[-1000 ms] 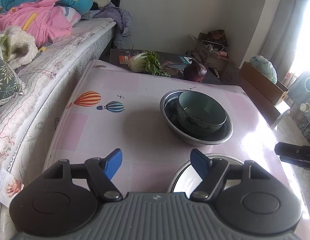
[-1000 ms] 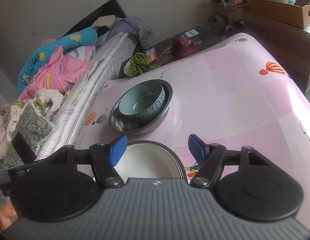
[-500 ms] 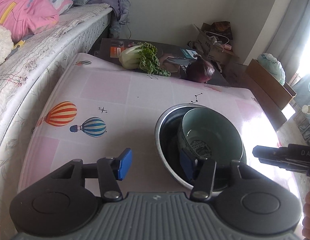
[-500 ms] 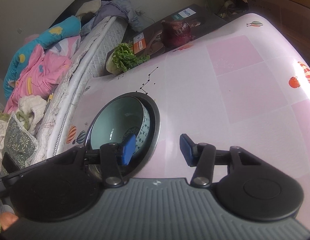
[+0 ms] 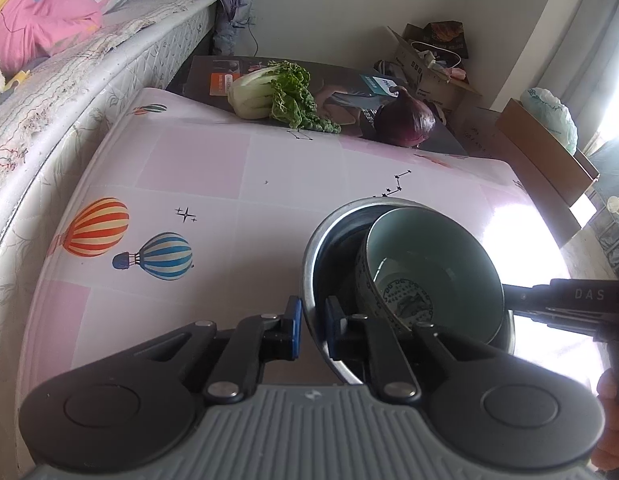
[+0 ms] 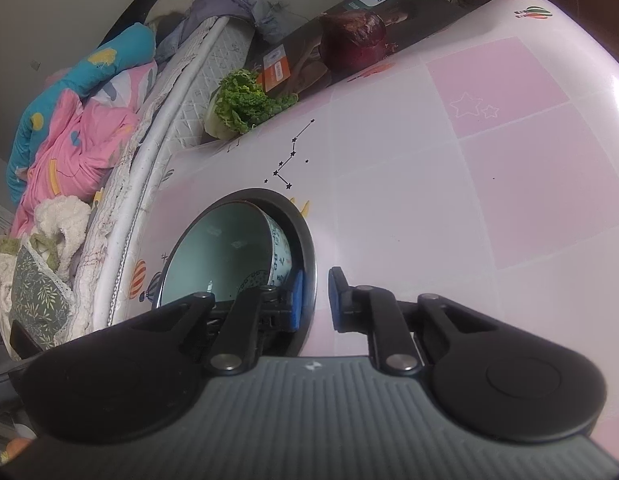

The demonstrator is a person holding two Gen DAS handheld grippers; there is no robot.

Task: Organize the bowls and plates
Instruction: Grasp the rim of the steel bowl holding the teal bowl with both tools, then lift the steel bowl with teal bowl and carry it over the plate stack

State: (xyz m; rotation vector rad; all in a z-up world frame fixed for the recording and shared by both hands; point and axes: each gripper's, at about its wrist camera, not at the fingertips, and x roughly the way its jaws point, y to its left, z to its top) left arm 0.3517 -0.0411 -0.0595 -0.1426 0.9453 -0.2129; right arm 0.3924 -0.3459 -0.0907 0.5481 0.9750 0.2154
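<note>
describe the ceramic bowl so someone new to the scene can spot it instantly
Start at the pink balloon-print tabletop beside the bed. Near its front edge sits a steel basin. The ceramic bowl is nested inside it, tilted: pale teal inside, blue-and-white pattern outside, the only non-metal dish.

A pale pink checked worktop cloth [image 5: 197, 168] carries striped orange and blue balloon prints. The silver steel basin [image 5: 309, 248] holds a pale teal ceramic bowl [image 5: 437, 256] with blue-patterned sides.
</note>
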